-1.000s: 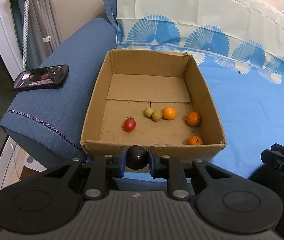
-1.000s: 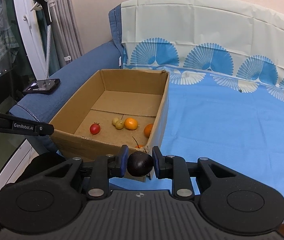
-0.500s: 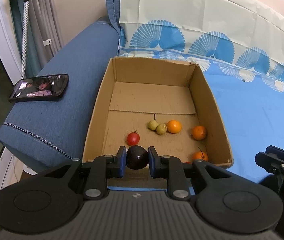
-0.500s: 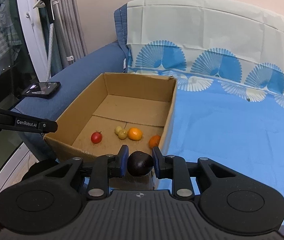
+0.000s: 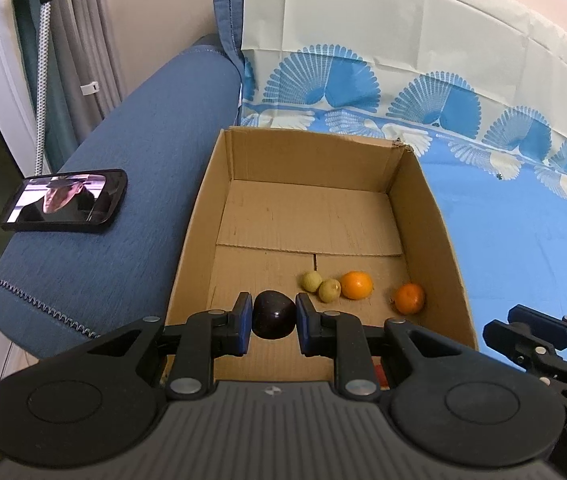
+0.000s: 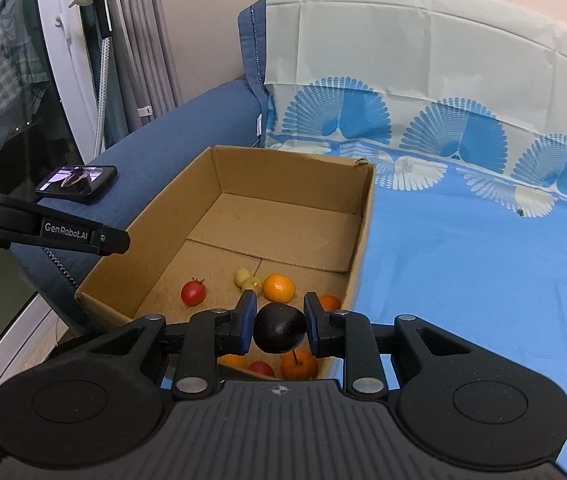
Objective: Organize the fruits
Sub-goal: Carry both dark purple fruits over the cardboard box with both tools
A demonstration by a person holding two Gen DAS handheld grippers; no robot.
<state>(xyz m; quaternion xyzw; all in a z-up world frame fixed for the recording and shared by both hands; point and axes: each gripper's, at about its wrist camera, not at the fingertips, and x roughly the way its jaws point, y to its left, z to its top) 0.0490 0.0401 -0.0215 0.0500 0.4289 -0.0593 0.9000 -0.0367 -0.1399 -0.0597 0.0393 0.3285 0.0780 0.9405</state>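
Both hand-held grippers clamp fruit: left (image 5: 274,314) a dark plum (image 5: 274,314), right (image 6: 279,327) an avocado (image 6: 279,327).

Open cardboard box (image 5: 199,216) is the anchor: on its floor, two yellow-green fruits (image 5: 320,286) touching, an orange (image 5: 357,285) just beside them, another orange (image 5: 409,298) by the right wall, a red tomato (image 6: 193,292) nearer the left wall. Two dark plums (image 5: 274,314) (image 6: 279,328) held over its near end.

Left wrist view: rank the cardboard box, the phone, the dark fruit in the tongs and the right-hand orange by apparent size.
1. cardboard box
2. phone
3. dark fruit, though it is nearest the camera
4. orange
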